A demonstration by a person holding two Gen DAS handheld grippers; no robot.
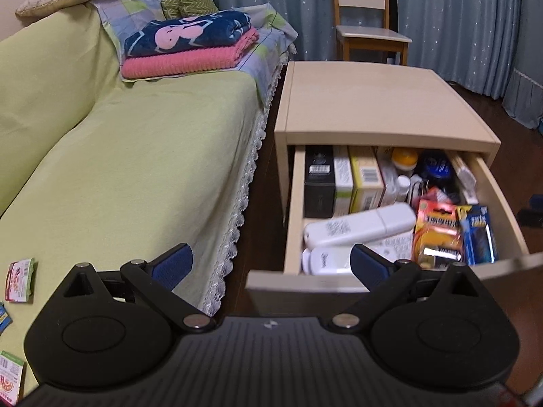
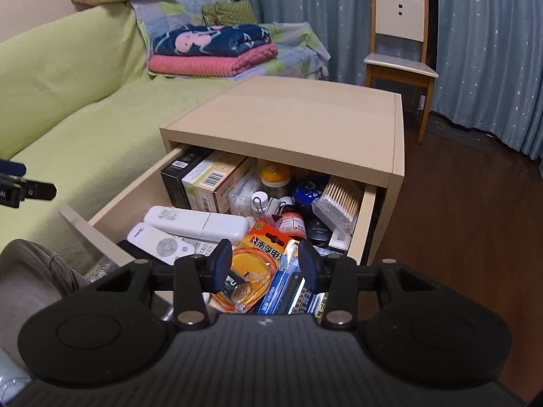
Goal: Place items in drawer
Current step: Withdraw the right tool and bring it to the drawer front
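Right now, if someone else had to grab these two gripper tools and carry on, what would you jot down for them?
Left gripper: open wide, empty, over the gap between sofa and drawer front.
Right gripper: part open, holding nothing, hovering above the battery packs at the drawer's front.
Drawer: pulled out, already crowded: two white remotes, boxes, bottles, cotton swabs.
Left to do: small packets lie on the green sofa cover at the left gripper's lower left. Probably fetch those next; then the drawer may need closing.
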